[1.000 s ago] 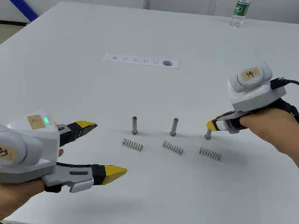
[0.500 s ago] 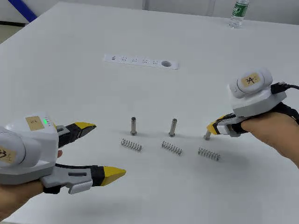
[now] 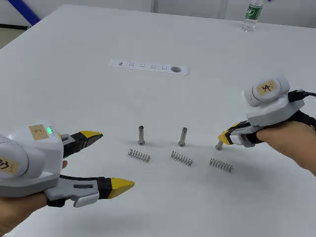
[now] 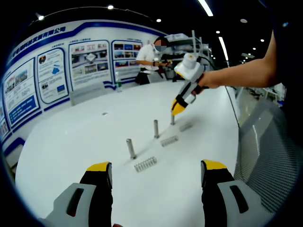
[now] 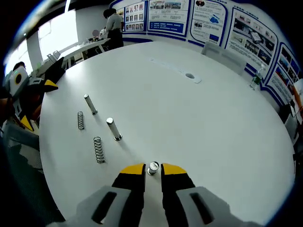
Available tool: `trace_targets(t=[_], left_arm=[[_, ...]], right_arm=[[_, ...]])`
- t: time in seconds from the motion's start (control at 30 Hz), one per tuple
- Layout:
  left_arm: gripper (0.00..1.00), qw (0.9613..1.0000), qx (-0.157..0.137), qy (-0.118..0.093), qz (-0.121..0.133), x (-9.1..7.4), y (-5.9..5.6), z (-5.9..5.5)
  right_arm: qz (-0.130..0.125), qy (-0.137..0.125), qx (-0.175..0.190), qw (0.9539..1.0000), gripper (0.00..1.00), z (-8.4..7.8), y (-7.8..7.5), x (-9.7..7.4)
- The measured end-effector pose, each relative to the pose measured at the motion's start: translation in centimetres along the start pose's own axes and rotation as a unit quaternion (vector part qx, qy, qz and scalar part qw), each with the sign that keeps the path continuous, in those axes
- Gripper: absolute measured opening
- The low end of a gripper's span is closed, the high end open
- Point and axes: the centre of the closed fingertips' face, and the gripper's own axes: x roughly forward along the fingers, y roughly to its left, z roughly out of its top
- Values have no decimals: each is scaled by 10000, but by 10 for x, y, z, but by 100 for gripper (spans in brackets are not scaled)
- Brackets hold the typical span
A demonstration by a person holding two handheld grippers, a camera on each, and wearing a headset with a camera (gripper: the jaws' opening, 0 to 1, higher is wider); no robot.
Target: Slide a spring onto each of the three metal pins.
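Observation:
Three metal pins stand in a row on the white table: left pin [image 3: 141, 135], middle pin [image 3: 183, 137], right pin [image 3: 219, 145]. A spring lies in front of each: left spring [image 3: 138, 155], middle spring [image 3: 181, 158], right spring [image 3: 220, 165]. My right gripper [image 3: 225, 138] is shut on the right pin [image 5: 153, 168], its yellow fingertips [image 5: 134, 170] pressed on either side. My left gripper [image 3: 109, 159] hovers open at the lower left, short of the left spring [image 4: 145, 163], with nothing between its fingers [image 4: 99, 168].
A white power strip [image 3: 148, 65] lies further back on the table. A water bottle [image 3: 252, 15] stands at the far right edge. Bare table surrounds the pins. A person stands at a bench in the background [image 4: 150, 56].

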Motion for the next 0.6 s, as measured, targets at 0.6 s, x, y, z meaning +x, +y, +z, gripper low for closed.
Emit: trace_targets(t=[0.6], left_arm=[[78,10000,32,-16,-42,1,-3,2]], right_arm=[[239,-7,-356,9991,16,-34,15,-24]])
